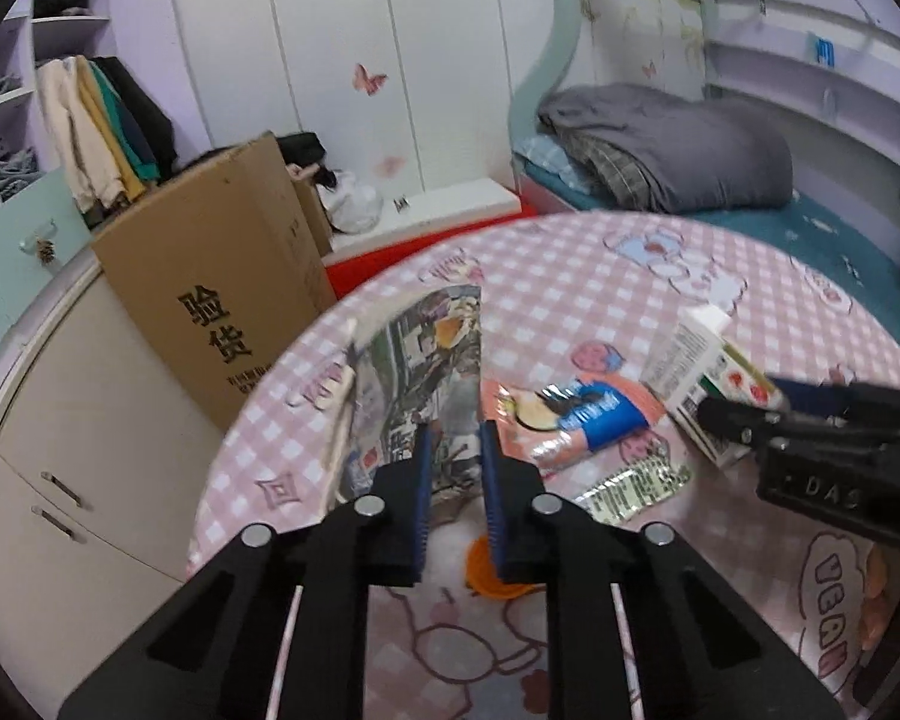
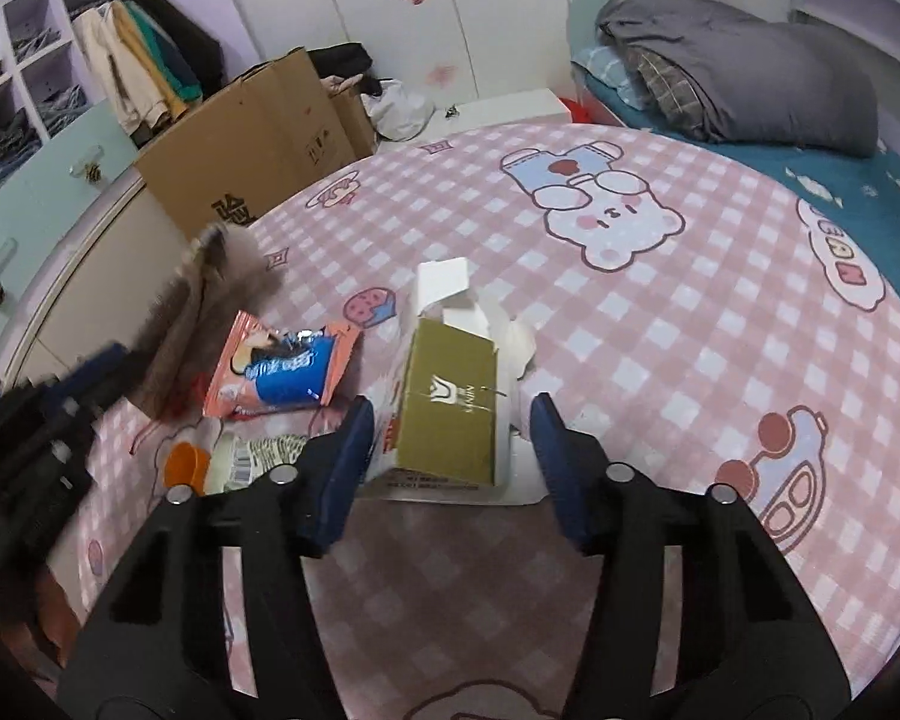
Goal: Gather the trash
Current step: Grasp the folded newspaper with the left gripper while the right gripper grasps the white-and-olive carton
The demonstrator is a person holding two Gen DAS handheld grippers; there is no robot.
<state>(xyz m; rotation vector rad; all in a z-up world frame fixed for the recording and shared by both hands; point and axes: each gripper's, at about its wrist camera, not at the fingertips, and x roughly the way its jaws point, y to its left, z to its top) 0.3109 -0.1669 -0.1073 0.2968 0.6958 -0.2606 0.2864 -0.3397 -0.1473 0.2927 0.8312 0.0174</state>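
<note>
The trash lies in a loose cluster on the bench (image 2: 690, 312), which carries a pink checked cloth.

**Carton.** An opened cardboard carton (image 2: 450, 414) with a torn white top flap stands between the fingers of the right gripper (image 2: 450, 450). The jaws are wide apart and neither pad appears to touch the carton. Judgement: it is probably empty, light and easily crushed. Grip across the two broad olive faces near the middle. Avoid the loose flap, which would likely fold or tear.

**Printed sheet.** The left gripper (image 1: 456, 468) has its jaws narrowly parted around the lower edge of a glossy printed sheet or bag (image 1: 414, 360). Whether the pads actually pinch it cannot be told. Judgement: thin, floppy and slick. Hold well in from the edge, since it will droop.

**Remaining items.**
- Orange and blue snack wrapper (image 2: 282, 372), beside the carton.
- Small barcoded sachet (image 2: 258, 456), near the wrapper.
- Orange cap (image 2: 183, 465), just beside the sachet.

Judgement: wrapper and sachet are flat, crinkly film. Pinch a raised corner or seam.
</note>
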